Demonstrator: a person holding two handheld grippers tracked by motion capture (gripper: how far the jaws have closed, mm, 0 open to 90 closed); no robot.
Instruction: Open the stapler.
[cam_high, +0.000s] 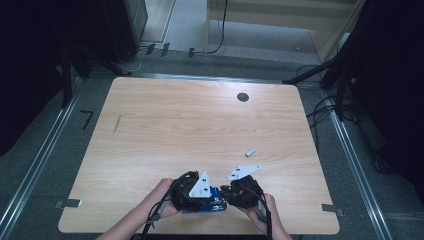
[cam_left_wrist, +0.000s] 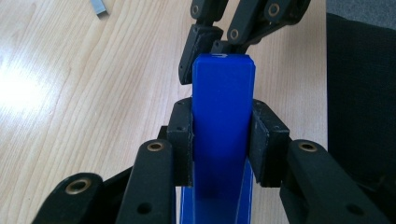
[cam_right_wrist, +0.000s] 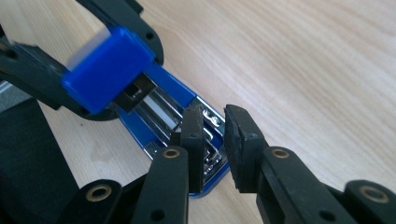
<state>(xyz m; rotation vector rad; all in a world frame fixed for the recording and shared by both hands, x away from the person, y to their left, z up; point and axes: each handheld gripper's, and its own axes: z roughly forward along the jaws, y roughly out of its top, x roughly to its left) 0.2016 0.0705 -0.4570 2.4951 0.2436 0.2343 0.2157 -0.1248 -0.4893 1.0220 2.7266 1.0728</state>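
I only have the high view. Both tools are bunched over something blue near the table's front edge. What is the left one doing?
Observer: The left tool is shut on a blue stapler lid, holding it raised off the base.
Operator: And the right tool?
Observer: The right tool is slightly open and grips nothing; its jaws sit at the front end of the exposed staple channel.

Light wooden table (cam_high: 165, 125), small grey staple strip (cam_high: 250, 151), blue stapler (cam_high: 215, 202).
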